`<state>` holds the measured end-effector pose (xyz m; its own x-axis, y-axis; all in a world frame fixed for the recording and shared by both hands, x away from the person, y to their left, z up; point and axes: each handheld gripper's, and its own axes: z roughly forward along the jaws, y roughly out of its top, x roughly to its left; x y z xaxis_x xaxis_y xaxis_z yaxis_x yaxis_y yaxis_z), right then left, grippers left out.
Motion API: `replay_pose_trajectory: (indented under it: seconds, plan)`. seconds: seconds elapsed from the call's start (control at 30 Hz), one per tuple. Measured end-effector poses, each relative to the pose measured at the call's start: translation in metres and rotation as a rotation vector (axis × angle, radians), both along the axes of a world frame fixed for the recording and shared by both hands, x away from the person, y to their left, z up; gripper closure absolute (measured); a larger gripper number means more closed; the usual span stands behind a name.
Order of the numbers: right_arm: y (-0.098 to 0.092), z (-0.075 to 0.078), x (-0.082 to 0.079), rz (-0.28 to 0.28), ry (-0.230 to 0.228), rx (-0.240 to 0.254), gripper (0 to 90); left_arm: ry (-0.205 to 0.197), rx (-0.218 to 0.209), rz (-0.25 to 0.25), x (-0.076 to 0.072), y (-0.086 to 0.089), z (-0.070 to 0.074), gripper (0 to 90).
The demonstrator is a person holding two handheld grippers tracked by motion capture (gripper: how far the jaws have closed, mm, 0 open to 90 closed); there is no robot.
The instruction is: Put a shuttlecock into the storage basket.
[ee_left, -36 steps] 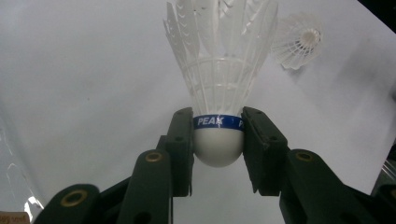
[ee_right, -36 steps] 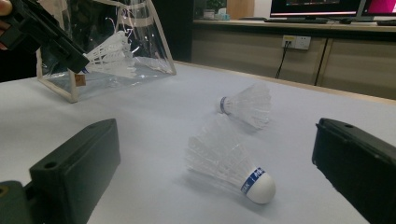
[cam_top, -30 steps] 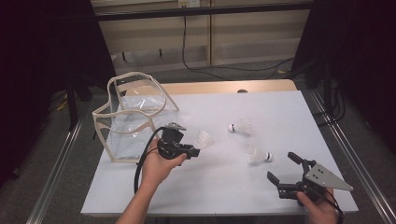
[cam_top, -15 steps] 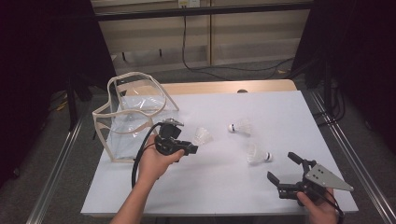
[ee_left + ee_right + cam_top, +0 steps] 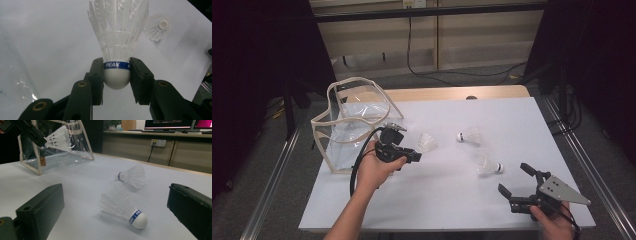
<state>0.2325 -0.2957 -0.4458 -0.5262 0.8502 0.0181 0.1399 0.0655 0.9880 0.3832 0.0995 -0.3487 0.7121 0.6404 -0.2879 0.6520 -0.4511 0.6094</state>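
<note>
With cork base pinched between the pads of the left hand-held gripper [image 5: 116, 75], shuttlecock [image 5: 117, 37] held feathers-forward above the surface [image 5: 452, 200], near clear bag [image 5: 357, 125], presumably for loading; right hand-held gripper [image 5: 518, 181] spread, facing second shuttlecock [image 5: 122, 206].

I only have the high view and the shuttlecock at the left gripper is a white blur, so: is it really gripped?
Observer: Yes. The left gripper clamps the held shuttlecock by its cork, at the blue band.
Operator: Any print on it?
Observer: The band reads PEAK.
Operator: And the right gripper?
Observer: The right gripper is open, with the nearest shuttlecock lying ahead of it, cork toward the camera.
</note>
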Motion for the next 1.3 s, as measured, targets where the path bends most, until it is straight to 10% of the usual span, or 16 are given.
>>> replay_pose_trajectory:
  seconds: [1.3]
  plan:
    - [0.000, 0.000, 0.000, 0.001, 0.001, -0.001, 0.6, 0.004, 0.024, -0.032, 0.010, 0.002, 0.030, 65.6]
